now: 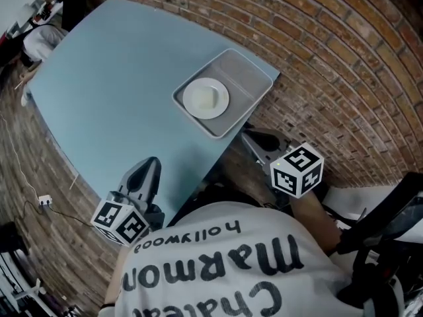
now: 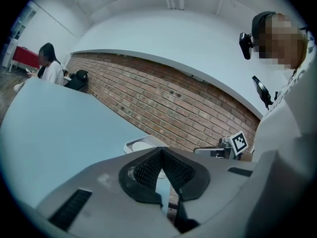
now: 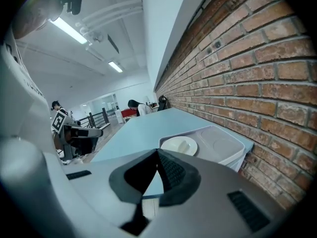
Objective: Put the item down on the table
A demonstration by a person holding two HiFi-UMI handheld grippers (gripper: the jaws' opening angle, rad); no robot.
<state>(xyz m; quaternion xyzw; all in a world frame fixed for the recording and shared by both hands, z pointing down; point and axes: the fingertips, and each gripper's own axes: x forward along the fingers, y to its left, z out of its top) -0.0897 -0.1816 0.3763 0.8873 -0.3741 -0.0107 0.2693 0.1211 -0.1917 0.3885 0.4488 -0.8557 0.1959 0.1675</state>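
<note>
A white plate (image 1: 205,98) lies in a grey tray (image 1: 254,78) at the near right corner of the pale blue table (image 1: 119,78). In the right gripper view the plate (image 3: 179,145) and tray (image 3: 223,143) sit just beyond the jaws. My left gripper (image 1: 151,165) hovers at the table's near edge, left of the tray, its pads (image 2: 148,165) meeting at the tip with nothing between them. My right gripper (image 1: 254,137) hangs off the table's corner, below the tray, jaws shut and empty (image 3: 158,151). From the left gripper view (image 2: 161,150) the tray (image 2: 132,144) shows past the jaws.
A brick wall (image 1: 344,58) runs along the table's right side. A person (image 1: 46,35) sits at the table's far end. A socket block with a cable (image 1: 45,200) lies on the floor at left. Dark equipment (image 1: 390,223) stands at the right.
</note>
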